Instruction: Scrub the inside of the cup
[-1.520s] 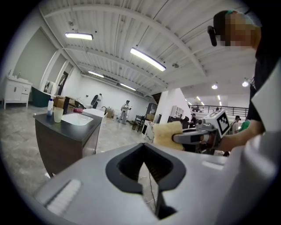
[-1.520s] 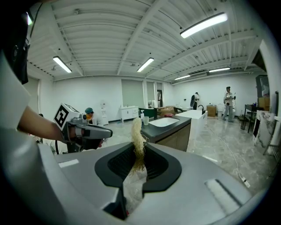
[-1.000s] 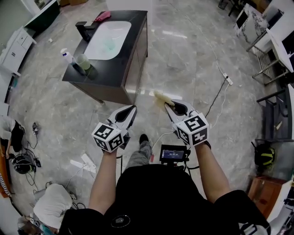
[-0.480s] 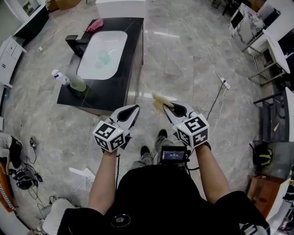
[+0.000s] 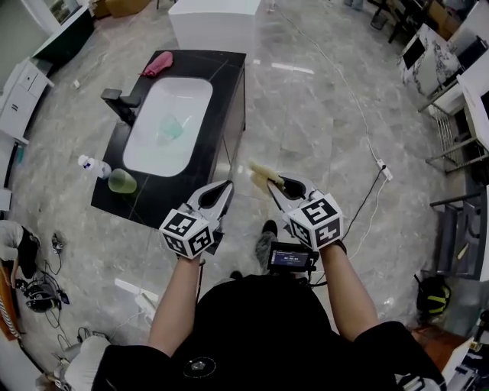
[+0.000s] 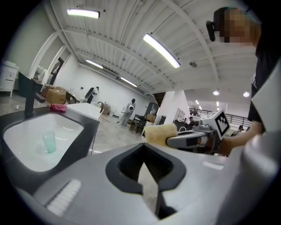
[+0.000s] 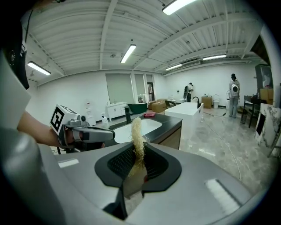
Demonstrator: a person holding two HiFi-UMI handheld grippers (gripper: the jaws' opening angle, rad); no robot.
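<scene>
A pale green cup (image 5: 170,130) lies in the white basin (image 5: 153,156) of the black sink counter (image 5: 221,114); it also shows in the left gripper view (image 6: 49,142). A second green cup (image 5: 121,181) stands on the counter's near left corner. My left gripper (image 5: 220,189) is shut and empty (image 6: 143,169), hovering just off the counter's near right corner. My right gripper (image 5: 273,185) is shut on a yellowish loofah sponge (image 5: 259,173), which sticks up between its jaws (image 7: 136,132). Both grippers are apart from the cups.
A black faucet (image 5: 122,103), a pink cloth (image 5: 158,63) and a spray bottle (image 5: 90,163) are on the counter. A white block (image 5: 210,23) stands beyond it. A cable and power strip (image 5: 382,169) lie on the floor at right, near desks (image 5: 451,69).
The sink counter has come closer and now sits just ahead of the left gripper. Both grippers have advanced with the person, keeping their pose and the sponge.
</scene>
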